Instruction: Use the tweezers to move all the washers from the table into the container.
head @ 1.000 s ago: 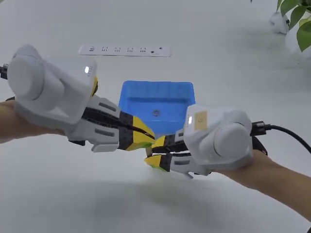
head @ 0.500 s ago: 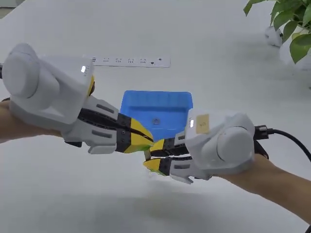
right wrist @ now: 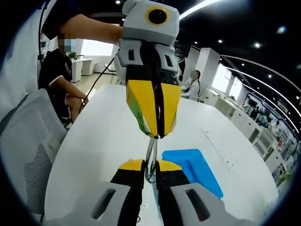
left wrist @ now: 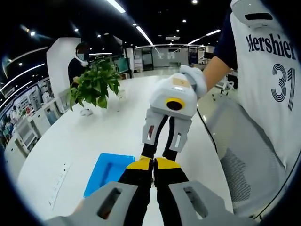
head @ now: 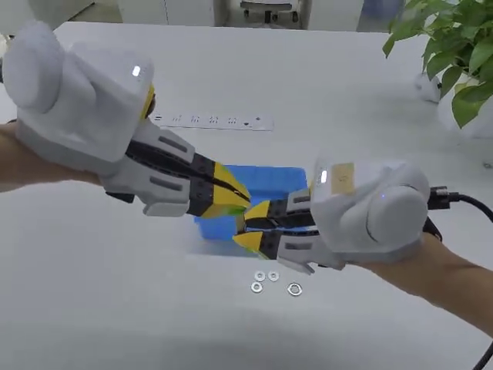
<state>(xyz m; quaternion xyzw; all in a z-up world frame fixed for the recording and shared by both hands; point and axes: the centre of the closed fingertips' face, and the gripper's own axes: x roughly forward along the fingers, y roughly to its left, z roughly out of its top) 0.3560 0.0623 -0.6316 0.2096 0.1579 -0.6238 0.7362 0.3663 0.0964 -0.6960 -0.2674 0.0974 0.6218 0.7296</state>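
So the left gripper (head: 239, 202) and right gripper (head: 250, 228) are both clamped tip to tip on the tweezers (right wrist: 150, 160), mid-frame in front of the blue container (head: 269, 179), while the washers (head: 257, 287) sit on the table (head: 115, 301) just below, lower centre, nearest the right gripper

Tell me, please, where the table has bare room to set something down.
Bare table lies left of the washers and between the power strip and plant. Crowded: around the blue container, where left gripper and right gripper meet at the tweezers.
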